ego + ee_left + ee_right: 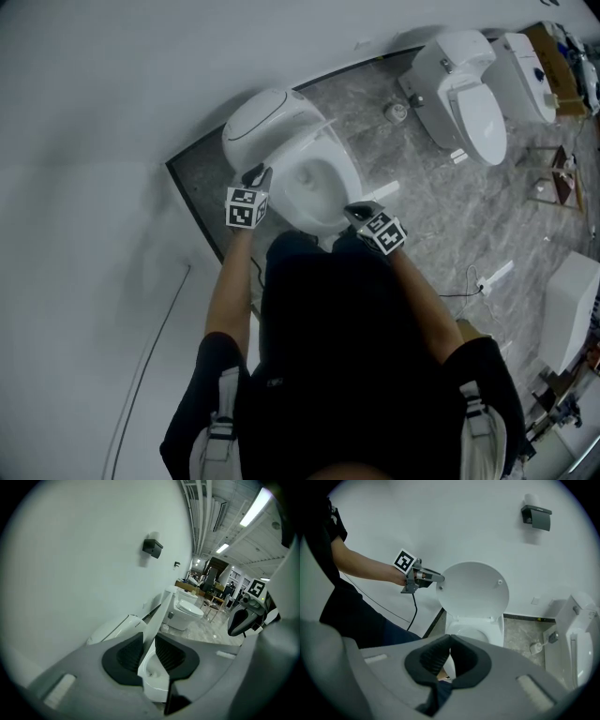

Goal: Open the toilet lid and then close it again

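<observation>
Opening half looks done: toilet lid [473,590] stands raised behind the bowl [314,183], left gripper [149,652] w/ jaws narrowly apart astride its edge, right gripper [449,654] jaws together & empty nearby; closing the lid's still left.

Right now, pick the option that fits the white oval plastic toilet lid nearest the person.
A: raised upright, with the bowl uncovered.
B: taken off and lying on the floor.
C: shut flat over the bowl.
A: the white oval plastic toilet lid stands upright above the uncovered white ceramic bowl, with its edge at the tips of the left hand-held gripper.
</observation>
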{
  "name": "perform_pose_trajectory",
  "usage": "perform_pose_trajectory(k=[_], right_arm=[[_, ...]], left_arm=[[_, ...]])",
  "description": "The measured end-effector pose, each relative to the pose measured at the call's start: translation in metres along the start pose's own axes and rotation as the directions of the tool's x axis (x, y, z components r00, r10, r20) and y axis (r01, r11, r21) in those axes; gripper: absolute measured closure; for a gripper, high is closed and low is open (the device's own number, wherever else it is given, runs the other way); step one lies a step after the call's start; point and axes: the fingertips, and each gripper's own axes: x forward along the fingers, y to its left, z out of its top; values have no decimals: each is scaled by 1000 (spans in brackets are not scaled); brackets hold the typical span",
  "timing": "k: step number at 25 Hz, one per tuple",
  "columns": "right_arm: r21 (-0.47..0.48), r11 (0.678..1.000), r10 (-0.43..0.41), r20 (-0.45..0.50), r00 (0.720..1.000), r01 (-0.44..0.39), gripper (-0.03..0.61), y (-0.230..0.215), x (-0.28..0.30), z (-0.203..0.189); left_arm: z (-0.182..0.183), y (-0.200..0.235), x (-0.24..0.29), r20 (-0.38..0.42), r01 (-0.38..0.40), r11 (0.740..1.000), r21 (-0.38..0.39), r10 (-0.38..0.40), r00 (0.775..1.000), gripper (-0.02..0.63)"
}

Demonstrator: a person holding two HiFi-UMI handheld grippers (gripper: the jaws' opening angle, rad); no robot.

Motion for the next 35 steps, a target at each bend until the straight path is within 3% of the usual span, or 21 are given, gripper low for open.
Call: perform_pose_trajectory(k=[9,15,26,35], right_arm=[[-19,1000,7,0,1000,-7,575,5,5,3],[-28,999,17,0,1000,-17,575,8,7,5],[-40,999,-12,11,1000,12,575,10,17,12],[155,988,-25,50,998,17,517,-10,24,14]], left_arm=[[-28,-42,-3,-28,66,997,49,-65,998,523],[-49,-79,-3,-88,106,974,199,-90,992,520],[-84,-115,1,-182,141,931,338,-82,980,518],[-100,-131,5,-246,225,900,374,-137,960,511]])
